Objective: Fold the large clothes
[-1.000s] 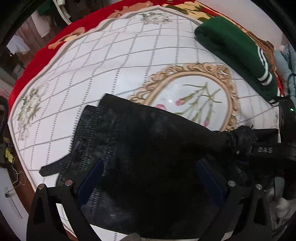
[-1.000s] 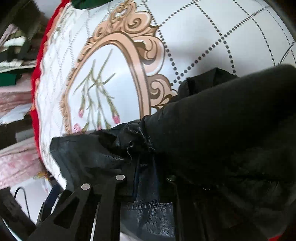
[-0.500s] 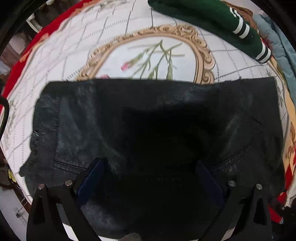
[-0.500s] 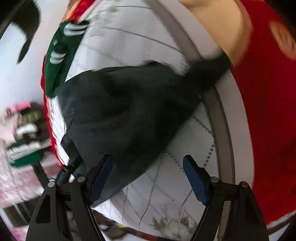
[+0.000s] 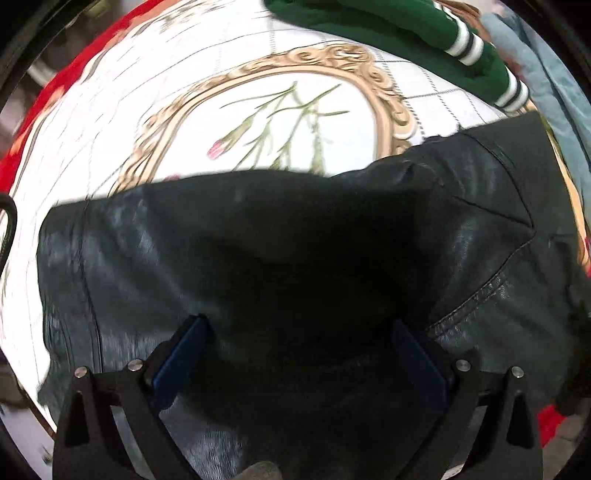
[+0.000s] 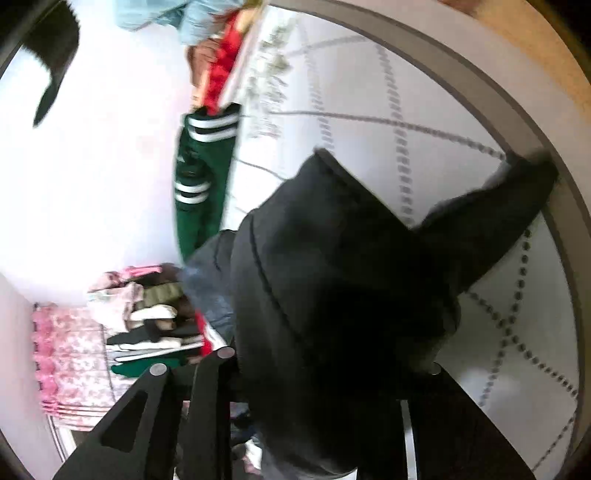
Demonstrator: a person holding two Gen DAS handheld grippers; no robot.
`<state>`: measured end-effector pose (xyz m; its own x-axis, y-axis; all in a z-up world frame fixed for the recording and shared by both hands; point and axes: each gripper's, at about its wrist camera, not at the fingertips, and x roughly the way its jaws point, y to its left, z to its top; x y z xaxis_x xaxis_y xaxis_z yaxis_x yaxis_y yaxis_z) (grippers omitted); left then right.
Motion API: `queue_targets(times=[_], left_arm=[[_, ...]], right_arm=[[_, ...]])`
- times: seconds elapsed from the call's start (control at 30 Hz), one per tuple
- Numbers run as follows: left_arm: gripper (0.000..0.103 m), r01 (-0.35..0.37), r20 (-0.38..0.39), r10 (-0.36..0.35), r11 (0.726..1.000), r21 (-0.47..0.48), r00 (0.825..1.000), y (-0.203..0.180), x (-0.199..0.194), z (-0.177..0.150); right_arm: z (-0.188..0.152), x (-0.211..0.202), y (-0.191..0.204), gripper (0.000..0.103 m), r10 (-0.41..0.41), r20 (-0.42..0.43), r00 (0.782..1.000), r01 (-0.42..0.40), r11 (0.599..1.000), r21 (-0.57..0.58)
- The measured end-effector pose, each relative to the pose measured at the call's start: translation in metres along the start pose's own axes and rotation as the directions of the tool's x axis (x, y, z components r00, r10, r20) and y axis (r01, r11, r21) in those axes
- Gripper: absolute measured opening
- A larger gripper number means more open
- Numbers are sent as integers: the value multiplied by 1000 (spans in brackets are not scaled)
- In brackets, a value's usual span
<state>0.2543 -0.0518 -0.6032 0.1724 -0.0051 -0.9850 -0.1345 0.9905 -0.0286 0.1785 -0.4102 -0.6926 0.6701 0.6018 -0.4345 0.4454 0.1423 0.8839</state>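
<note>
Black leather jacket (image 5: 280, 251) lies spread across the white quilted bedspread (image 5: 122, 110), its long axis running from nine o'clock to three o'clock in the left wrist view, with the far edge just reaching the gold oval frame (image 5: 388, 92) printed on the cloth. One corner rises toward two o'clock, close to the folded green striped garment (image 5: 406, 26) and a pale blue one (image 5: 554, 81) at the bed's far side.

The left gripper (image 5: 295, 354) points down right over the jacket's middle, its blue pads (image 5: 177, 358) standing wide apart with nothing pinched; leather simply lies under and between them.

From the right wrist view, the right gripper (image 6: 325, 373) looks along the bed with the jacket (image 6: 332, 277) bunched directly ahead and draped over its tips. A flap or sleeve (image 6: 498, 206) sticks out toward two o'clock, reaching the grey border of the bedspread (image 6: 524, 122). Its jaws are closing, and dark leather fills the gap between them, but the pads are hidden, so I cannot tell whether they press on it yet.

Judging by this, the fold is partway through and the next move hangs on the right side: that hand is nearer the loose flap, which lies off the jacket's long axis and would need carrying back across toward the left gripper. The leather looks stiff and slippery, so a shallow pinch might let it slide out. Clothes (image 6: 147, 325) are stacked off the bed at eight o'clock.
</note>
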Motion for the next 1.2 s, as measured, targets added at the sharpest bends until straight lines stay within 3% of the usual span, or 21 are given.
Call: queue_targets(times=[0.2,0.4,0.5,0.57,0.7,0.83,0.93,1.07,1.13,1.2], left_arm=[[103,94,-5,-94,993,75,996,-36,7,24],[103,212,3,-214,967,140,977,-97,19,54],[103,264,-18,-264,958,116,964,-101,19,67],[103,281,-15,-281,959,43,960,-83,11,70],[103,248,56,-242,955,-163,969,-3,-30,54],[103,160,98,-132,914,-373,986,101,-67,8],[103,72,83,-38,885,-459,996,158,-79,-31],[103,-6,56,42,854,-520,998,215,-90,-69],[103,-29,51,68,839,-544,996,230,-97,-82],[103,-39,55,85,827,-561,995,238,-101,-86]], right_arm=[[-8,-32,55,19,62,62,996,-59,997,-44],[-9,-58,125,19,-10,117,993,37,973,-227],[-8,-48,161,19,-55,124,991,91,947,-307],[-12,-37,186,19,-68,108,992,103,928,-358],[-44,-7,222,19,-82,17,996,81,897,-435],[-89,53,252,19,-106,-122,987,32,868,-496],[-123,106,257,19,-132,-214,968,3,857,-516],[-175,189,241,19,-225,-338,914,16,851,-525],[-202,229,221,19,-304,-393,868,45,836,-547],[-223,261,203,19,-401,-408,820,93,797,-597]])
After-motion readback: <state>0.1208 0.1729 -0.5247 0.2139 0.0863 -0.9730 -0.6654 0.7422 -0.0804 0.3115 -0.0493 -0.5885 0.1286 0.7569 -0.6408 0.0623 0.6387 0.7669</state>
